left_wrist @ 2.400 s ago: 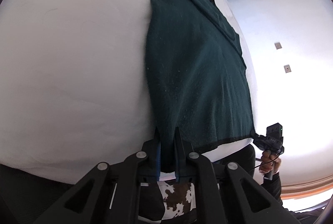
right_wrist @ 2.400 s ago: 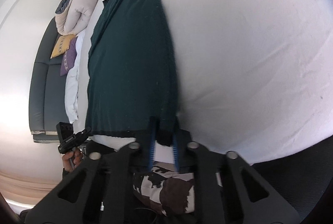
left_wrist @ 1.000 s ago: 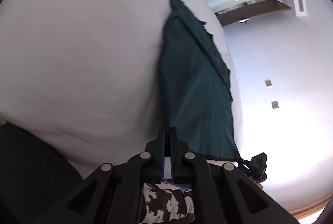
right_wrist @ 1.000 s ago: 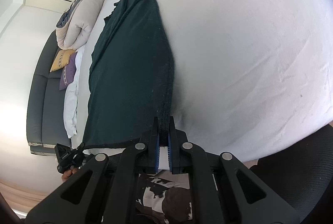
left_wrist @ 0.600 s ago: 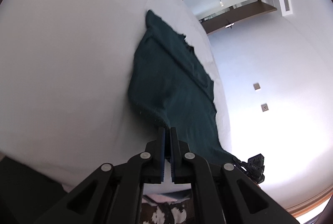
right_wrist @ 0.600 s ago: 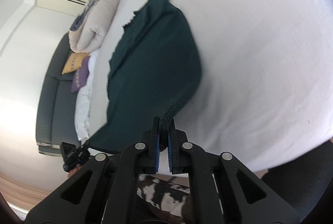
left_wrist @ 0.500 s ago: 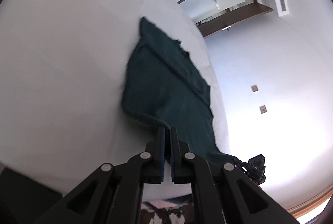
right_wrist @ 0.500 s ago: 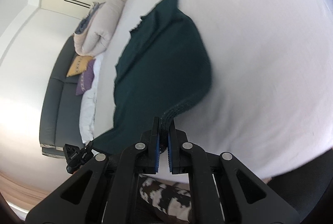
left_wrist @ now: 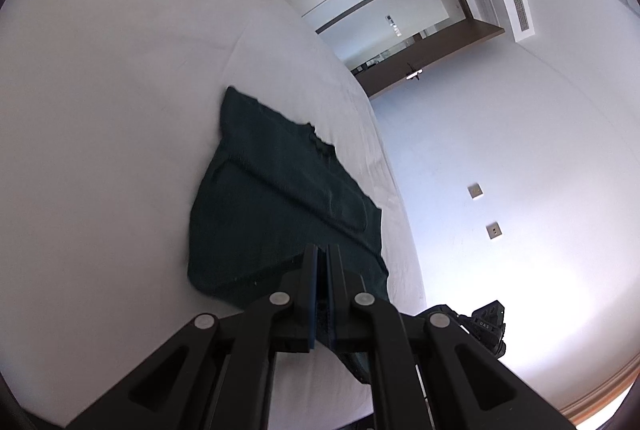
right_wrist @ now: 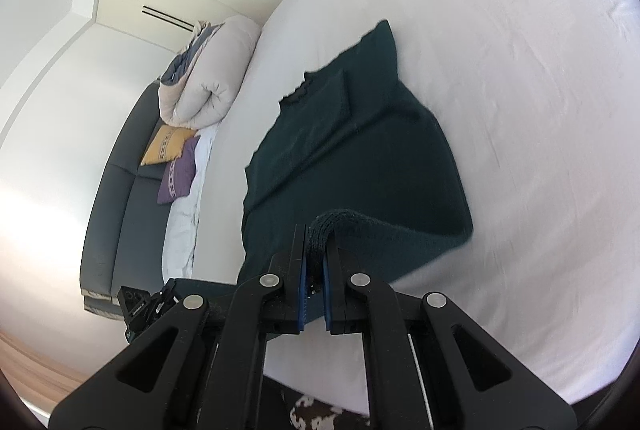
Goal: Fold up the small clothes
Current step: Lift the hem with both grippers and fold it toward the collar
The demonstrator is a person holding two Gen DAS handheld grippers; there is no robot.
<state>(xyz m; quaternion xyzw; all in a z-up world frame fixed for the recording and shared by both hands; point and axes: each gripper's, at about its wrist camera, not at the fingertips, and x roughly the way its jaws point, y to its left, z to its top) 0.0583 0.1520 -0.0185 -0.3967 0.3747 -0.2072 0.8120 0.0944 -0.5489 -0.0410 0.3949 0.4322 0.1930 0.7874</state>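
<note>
A dark green knit sweater (left_wrist: 276,202) lies on the white bed (left_wrist: 120,110), its near hem lifted and carried over its body. My left gripper (left_wrist: 322,262) is shut on one corner of that hem. My right gripper (right_wrist: 314,242) is shut on the other hem corner, and the thick knit edge bulges between its blue pads. The sweater (right_wrist: 352,158) also shows in the right wrist view, collar at the far end, the lifted hem curving over it. The right gripper's body (left_wrist: 486,324) shows in the left wrist view, and the left one (right_wrist: 140,304) in the right wrist view.
A rolled beige duvet (right_wrist: 208,82) lies at the far end of the bed (right_wrist: 520,110). A dark sofa (right_wrist: 124,198) with a yellow cushion (right_wrist: 166,146) and a purple cushion (right_wrist: 178,176) stands beside the bed. A wall with sockets (left_wrist: 494,230) and a doorway (left_wrist: 400,46) lie on the other side.
Both grippers have lifted the sweater's near hem off the bed edge and carried it forward over the garment. The sweater now lies shorter, with a fold at its near end.
</note>
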